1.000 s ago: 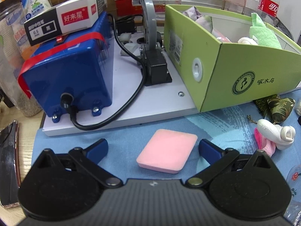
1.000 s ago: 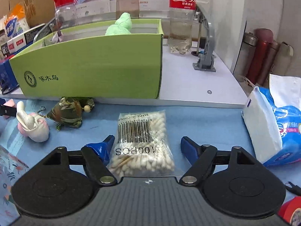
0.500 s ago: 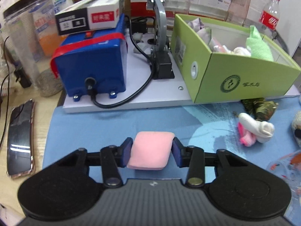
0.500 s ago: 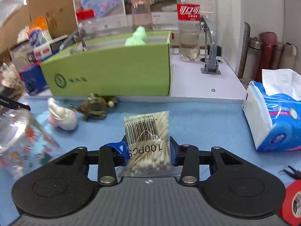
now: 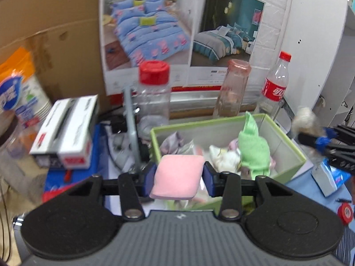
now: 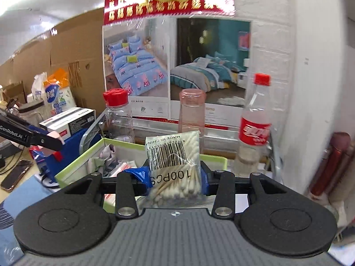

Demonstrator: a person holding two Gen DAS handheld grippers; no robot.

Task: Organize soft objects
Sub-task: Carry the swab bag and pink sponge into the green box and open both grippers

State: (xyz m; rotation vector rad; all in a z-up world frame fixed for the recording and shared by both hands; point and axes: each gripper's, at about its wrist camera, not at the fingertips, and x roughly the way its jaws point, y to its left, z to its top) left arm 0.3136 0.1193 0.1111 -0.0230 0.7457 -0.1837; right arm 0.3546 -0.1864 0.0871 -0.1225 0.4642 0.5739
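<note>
While both grippers hang over the green cardboard box point(image 5: 286, 141), which sits at the back of the table and already holds a green plush toy point(image 5: 254, 148) and other soft bits, each has a load. The left gripper point(image 5: 178, 177) is clamped on the pink sponge pad point(image 5: 177, 177) above the box's near-left corner. The right gripper point(image 6: 175, 177) pinches a bag of cotton swabs point(image 6: 174, 166) above the box's near-right edge.

As I judge it, the slick bag, held by its lower part, could slide out early and land outside the near rim. The pad, released this close to the wall, might catch the edge and tip out. The two tools are near and could knock together.

Half a second ago both loads sat low over the blue mat; now they are raised above the box.
</note>
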